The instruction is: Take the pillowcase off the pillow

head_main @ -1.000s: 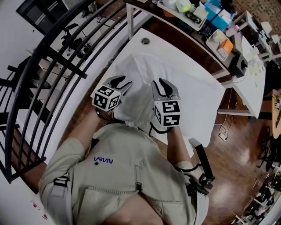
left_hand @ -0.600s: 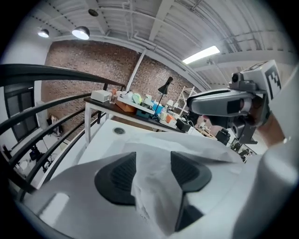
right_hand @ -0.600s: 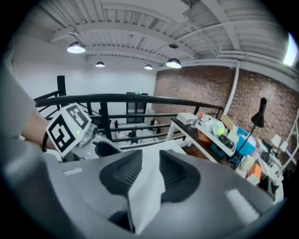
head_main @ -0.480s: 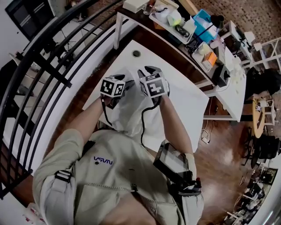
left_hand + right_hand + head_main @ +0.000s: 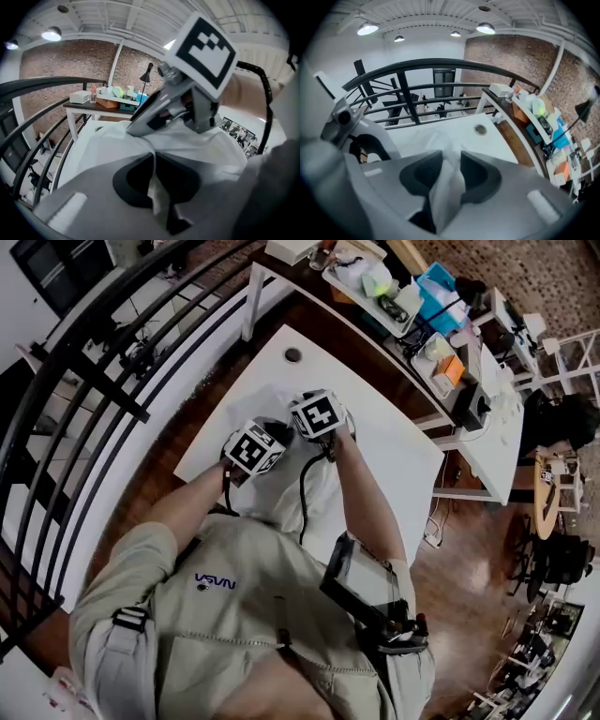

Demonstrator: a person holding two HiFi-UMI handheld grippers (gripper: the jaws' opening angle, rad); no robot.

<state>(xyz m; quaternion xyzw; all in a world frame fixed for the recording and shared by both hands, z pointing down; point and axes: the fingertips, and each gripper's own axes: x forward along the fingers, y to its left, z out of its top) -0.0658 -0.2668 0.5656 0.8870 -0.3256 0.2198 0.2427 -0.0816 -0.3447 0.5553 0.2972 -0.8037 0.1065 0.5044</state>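
Pillowcase (image 5: 197, 140) fold between left gripper (image 5: 154, 161) fingers just closed, another between right gripper (image 5: 451, 161) fingers just widening, table (image 5: 497, 145) beneath, railing (image 5: 408, 89) left of fingertips.

The pillowcase (image 5: 277, 493) (near end) is hidden under the person's torso (image 5: 244, 615).

I see tan short-sleeved shirt (image 5: 244, 634), dark chest logo (image 5: 215, 582) | shoulder strap (image 5: 112, 662), black buckle (image 5: 128, 620) | black box (image 5: 361, 596) on forearm | black cable (image 5: 302, 502) | left gripper (image 5: 153, 155), right gripper (image 5: 451, 155) grey, checkered marker cubes (image 5: 255, 448).
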